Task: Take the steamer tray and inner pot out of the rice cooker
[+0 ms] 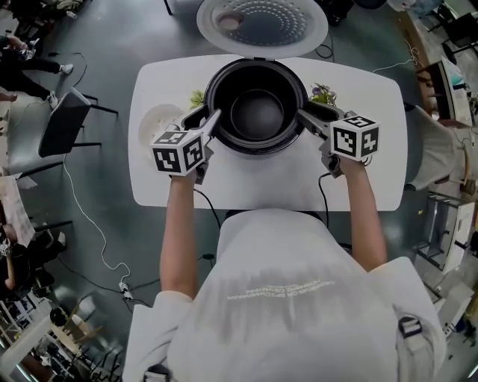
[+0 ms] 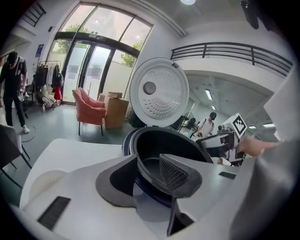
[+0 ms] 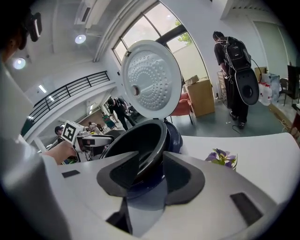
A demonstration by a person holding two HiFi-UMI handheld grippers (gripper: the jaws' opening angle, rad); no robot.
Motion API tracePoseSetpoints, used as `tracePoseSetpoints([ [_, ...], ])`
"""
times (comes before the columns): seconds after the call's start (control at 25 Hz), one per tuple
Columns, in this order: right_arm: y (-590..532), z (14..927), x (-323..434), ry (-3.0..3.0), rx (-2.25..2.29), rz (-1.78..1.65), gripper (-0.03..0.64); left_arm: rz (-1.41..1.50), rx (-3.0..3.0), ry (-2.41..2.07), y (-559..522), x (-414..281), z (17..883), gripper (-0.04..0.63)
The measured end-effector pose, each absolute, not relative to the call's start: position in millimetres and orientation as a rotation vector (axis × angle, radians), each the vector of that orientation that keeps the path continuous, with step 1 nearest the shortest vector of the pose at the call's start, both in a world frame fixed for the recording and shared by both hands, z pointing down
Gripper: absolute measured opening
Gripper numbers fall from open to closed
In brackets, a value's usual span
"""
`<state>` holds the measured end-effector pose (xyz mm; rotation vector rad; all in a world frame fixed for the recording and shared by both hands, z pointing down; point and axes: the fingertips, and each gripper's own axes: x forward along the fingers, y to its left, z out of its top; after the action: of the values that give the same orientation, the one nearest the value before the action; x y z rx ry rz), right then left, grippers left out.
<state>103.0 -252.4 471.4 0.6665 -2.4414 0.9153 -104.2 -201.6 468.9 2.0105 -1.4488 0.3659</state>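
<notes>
The rice cooker (image 1: 258, 146) stands on the white bench (image 1: 373, 186) with its lid (image 1: 261, 22) swung up and back. The dark inner pot (image 1: 258, 112) sits inside it and looks bare. No tray rests on top of the pot. A pale round thing (image 1: 158, 123) lies on the bench just left of the cooker and may be the steamer tray, though I cannot tell for sure.

The step in hand looks like lifting out the inner pot. The left hand-held gripper (image 2: 147, 159) straddles the pot's left rim, one jaw inside the pot and one outside. Its jaws are apart, with a gap showing on both sides of the rim. The right hand-held gripper (image 3: 151, 157) does the same on the opposite rim, its jaws spread wide and not pressing.

Next, both sets of jaws likely need to close firmly on the thin rim. The lift should then go straight up and level with both hands together, so the pot clears the cooker wall without tilting or slipping, before it is set down on a bare part of the bench.
</notes>
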Motion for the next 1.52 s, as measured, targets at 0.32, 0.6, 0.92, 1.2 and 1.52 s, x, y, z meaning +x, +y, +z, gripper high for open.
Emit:
tracePoseSetpoints([
  [0.32,-257.1,482.9,93.7,-2.422,0.654,0.929,0.169,0.427,2.005,-1.458,-204.3,-107.7,476.6,0.144],
  [0.6,-259.4,482.9,95.9,-2.461,0.647,0.957,0.153,0.427,1.992,-1.439,-200.3,-102.3,475.5,0.147],
  [0.92,-263.1,481.6,101.2,-2.508,0.596,1.103,0.125,0.354,1.957,-1.449,-197.0,-100.4,475.7,0.130],
  [1.2,-265.5,474.9,104.3,-2.514,0.585,1.370,0.089,0.342,1.927,-1.499,-199.5,-102.7,477.2,0.115],
  [1.52,-264.2,463.5,98.8,-2.541,0.501,1.485,0.072,0.285,1.911,-1.495,-199.4,-109.8,477.6,0.117],
])
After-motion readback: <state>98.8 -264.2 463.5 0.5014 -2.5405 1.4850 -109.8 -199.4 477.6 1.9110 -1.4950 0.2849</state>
